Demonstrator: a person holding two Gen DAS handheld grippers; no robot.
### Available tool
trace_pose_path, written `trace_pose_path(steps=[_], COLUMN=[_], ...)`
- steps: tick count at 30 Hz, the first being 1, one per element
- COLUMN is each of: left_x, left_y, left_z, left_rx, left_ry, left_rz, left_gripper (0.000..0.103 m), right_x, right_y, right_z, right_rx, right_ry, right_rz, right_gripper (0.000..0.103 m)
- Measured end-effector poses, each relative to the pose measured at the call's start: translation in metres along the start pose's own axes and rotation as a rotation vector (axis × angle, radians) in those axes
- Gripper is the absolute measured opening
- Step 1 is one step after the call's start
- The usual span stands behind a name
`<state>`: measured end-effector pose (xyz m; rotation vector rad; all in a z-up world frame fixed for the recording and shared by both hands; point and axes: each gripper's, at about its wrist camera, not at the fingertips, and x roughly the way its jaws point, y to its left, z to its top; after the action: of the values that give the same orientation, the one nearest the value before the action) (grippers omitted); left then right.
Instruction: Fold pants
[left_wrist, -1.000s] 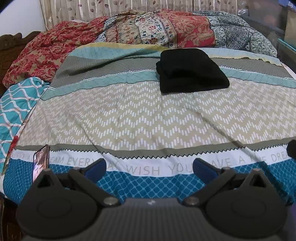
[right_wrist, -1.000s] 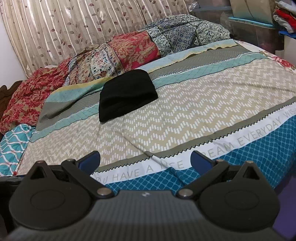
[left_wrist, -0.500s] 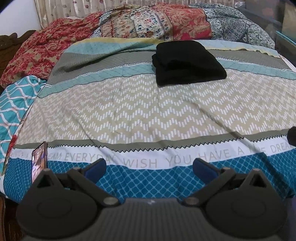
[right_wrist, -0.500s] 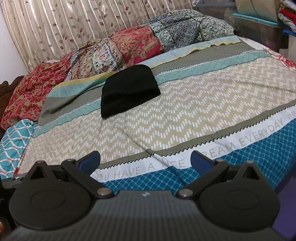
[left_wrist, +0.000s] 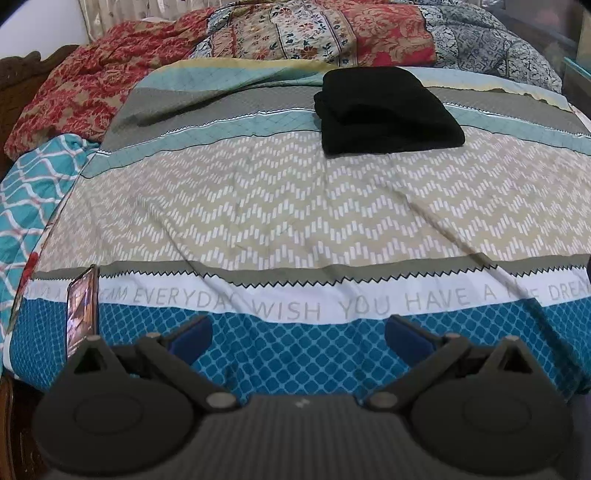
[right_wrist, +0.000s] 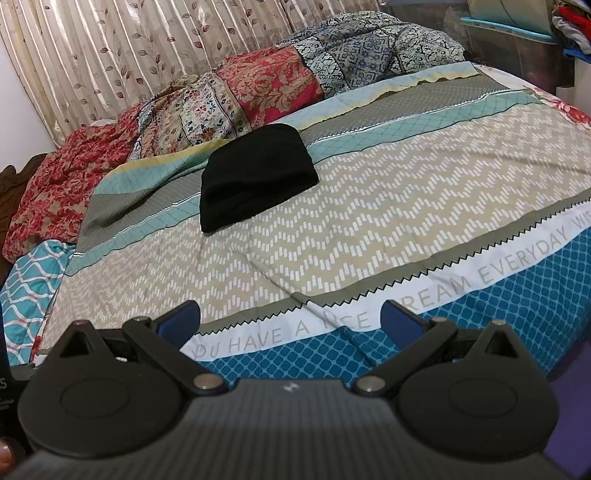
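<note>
The black pants (left_wrist: 384, 110) lie folded into a compact stack on the far part of the patterned bedspread (left_wrist: 295, 206). They also show in the right wrist view (right_wrist: 255, 177), left of centre. My left gripper (left_wrist: 297, 334) is open and empty, hovering over the blue front edge of the bed, far from the pants. My right gripper (right_wrist: 290, 319) is open and empty too, over the white lettered band at the front edge.
Crumpled floral quilts (left_wrist: 314, 33) are piled at the head of the bed. A phone (left_wrist: 82, 308) stands propped at the front left edge. A curtain (right_wrist: 129, 55) hangs behind, and storage boxes (right_wrist: 517, 40) stand at the right.
Both grippers have shifted slightly, so the views tilt a little. The pants have not moved and both grippers stay open.
</note>
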<state>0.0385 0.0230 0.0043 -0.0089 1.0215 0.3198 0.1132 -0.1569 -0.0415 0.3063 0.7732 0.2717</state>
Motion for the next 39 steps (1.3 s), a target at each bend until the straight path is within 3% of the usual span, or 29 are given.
trace_pose_path(steps=[39], left_x=[0.0092], left_y=[-0.0068], left_z=[-0.0011], left_rx=[0.048], left_ry=[0.051], left_rz=[0.051], left_gripper=[0.103], right_x=[0.0036], right_y=[-0.0082], right_z=[-0.0015], right_rx=[0.039], right_ry=[0.031], right_rz=[0.028], right_gripper=[0.103])
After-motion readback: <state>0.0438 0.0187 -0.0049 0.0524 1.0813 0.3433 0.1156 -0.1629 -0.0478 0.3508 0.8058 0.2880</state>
